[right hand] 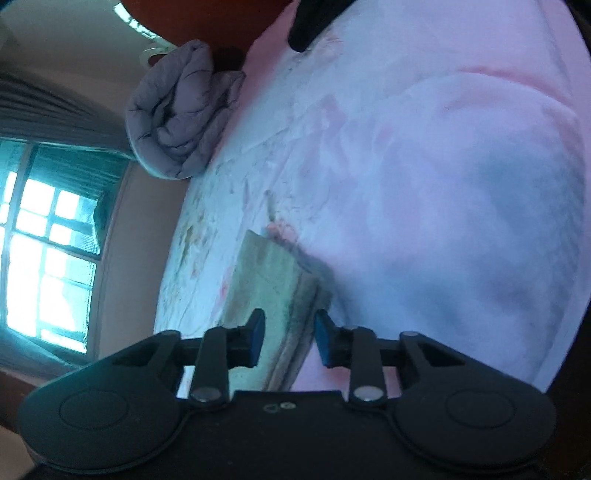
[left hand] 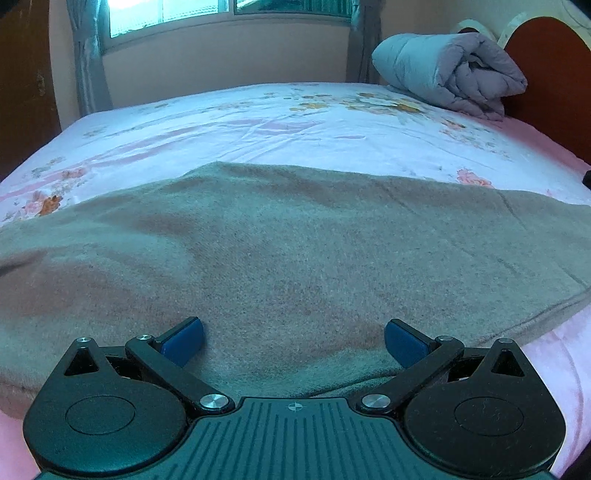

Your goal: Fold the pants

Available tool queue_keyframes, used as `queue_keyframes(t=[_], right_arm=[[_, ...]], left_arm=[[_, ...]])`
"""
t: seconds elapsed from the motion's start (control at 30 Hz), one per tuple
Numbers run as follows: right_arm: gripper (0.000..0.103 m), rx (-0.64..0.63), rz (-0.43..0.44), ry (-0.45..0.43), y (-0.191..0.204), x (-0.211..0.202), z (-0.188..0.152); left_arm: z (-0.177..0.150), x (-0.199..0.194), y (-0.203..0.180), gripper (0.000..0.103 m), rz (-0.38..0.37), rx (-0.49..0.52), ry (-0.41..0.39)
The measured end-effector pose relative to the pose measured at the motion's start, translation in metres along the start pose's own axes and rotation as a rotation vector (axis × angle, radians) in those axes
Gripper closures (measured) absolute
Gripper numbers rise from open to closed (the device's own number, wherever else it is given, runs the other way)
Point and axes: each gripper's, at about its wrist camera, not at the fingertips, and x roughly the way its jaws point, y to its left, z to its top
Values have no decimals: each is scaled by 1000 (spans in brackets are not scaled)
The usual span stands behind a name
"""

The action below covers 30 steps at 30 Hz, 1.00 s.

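Observation:
Grey-green pants (left hand: 288,258) lie spread flat across the near part of the bed. My left gripper (left hand: 293,341) is open wide, low over the pants' near edge, with nothing between its blue pads. In the right wrist view the camera is rolled sideways. The pants' layered edge (right hand: 275,295) runs between the blue pads of my right gripper (right hand: 290,338). The jaws stand partly open around that edge, with a gap on each side.
The bed has a pale floral sheet (left hand: 258,125) with pink borders. A rolled grey quilt (left hand: 450,74) lies at the far right by the red-brown headboard (left hand: 554,74). A window (left hand: 221,11) with curtains is behind the bed. A dark object (right hand: 314,22) lies on the bed's edge.

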Motion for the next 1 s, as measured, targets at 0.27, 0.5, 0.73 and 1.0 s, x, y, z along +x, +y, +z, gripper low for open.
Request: queue_keyframes(t=[0.27, 0.5, 0.73, 1.0], right_arm=[[103, -211, 50, -44, 38, -14, -2], [103, -105, -28, 20, 6, 6, 8], [63, -18, 21, -27, -11, -18, 1], [60, -86, -4, 3, 2, 2, -5]], left_arm=[[-2, -1, 3, 0, -15, -5, -12], [-3, -1, 3, 0, -16, -7, -17], [3, -6, -3, 0, -10, -36, -13], [12, 10, -93, 0, -33, -55, -15]])
